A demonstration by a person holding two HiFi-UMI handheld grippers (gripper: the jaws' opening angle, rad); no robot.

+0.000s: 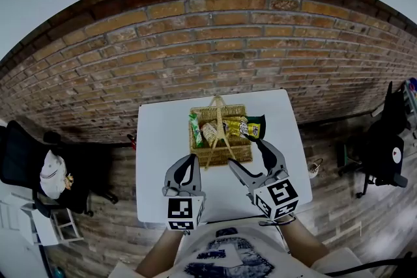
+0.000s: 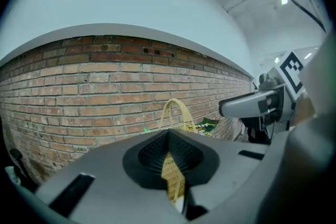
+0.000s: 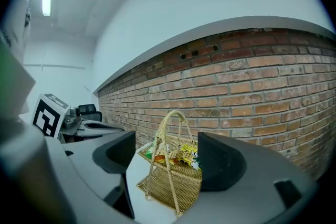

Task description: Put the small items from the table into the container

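Two grippers hover over the near half of the white table [image 1: 155,140], and neither holds anything. The left gripper [image 1: 189,163] has its jaws pressed together with nothing pinched; its own view shows only a sliver of wicker beyond the closed tips. The right gripper [image 1: 246,156] has its jaws spread wide, framing the wicker basket [image 1: 219,154] without touching it. The basket stands in the middle of the table toward the brick wall, handles up, and already carries the snack packets: a green packet [image 1: 195,129] at its left end and a yellow-and-dark packet [image 1: 247,127] that seems to hang out over the right rim. I see no loose item on the bare tabletop, though the strip under the grippers and my forearms is hidden, so I judge the gathering all but finished. My next move, as I read it, calls for checking that hidden strip, then bringing the open right jaws to the overhanging packet and tucking it down inside without snagging a handle or shoving the light basket along the table.
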